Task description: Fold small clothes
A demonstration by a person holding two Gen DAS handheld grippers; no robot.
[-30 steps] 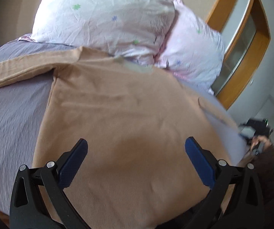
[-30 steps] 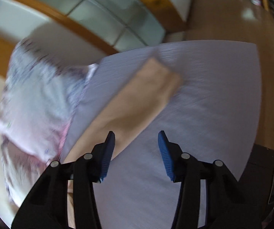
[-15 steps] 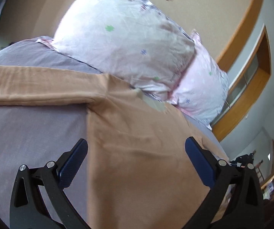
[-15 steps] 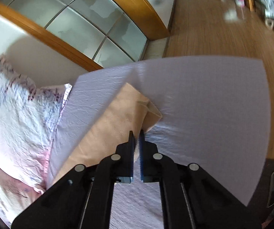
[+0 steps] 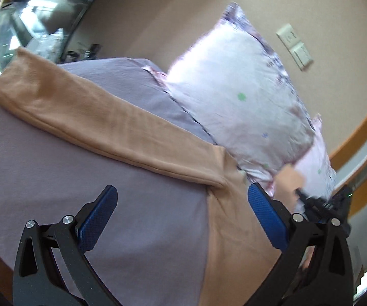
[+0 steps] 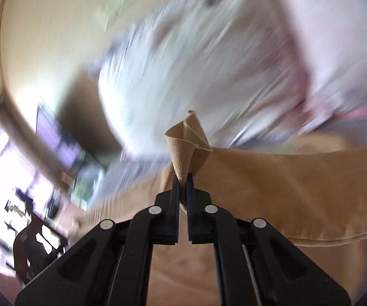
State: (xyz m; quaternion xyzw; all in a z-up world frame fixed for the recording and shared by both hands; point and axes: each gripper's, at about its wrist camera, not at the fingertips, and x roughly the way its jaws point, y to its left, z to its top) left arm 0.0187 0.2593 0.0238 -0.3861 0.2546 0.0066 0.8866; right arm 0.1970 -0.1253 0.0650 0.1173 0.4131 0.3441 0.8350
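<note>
A tan long-sleeved garment (image 5: 234, 242) lies on the grey-purple bed sheet (image 5: 81, 178). Its left sleeve (image 5: 101, 122) stretches out flat to the upper left. My left gripper (image 5: 181, 204) is open and empty, hovering above the armpit where the sleeve meets the body. My right gripper (image 6: 182, 178) is shut on the bunched cuff of the other sleeve (image 6: 188, 148) and holds it lifted, with the sleeve (image 6: 298, 191) trailing to the right. The right gripper (image 5: 321, 204) also shows at the right of the left wrist view.
Two floral white and pink pillows (image 5: 239, 97) lean against the beige wall at the head of the bed. A wall switch plate (image 5: 295, 46) is above them. The right wrist view is motion-blurred; a bright window (image 6: 4, 165) is at its left.
My right gripper closed on the right sleeve's cuff and lifted it, swinging toward the pillows. My left gripper swung left from over the garment's body to over the left sleeve's armpit, still open.
</note>
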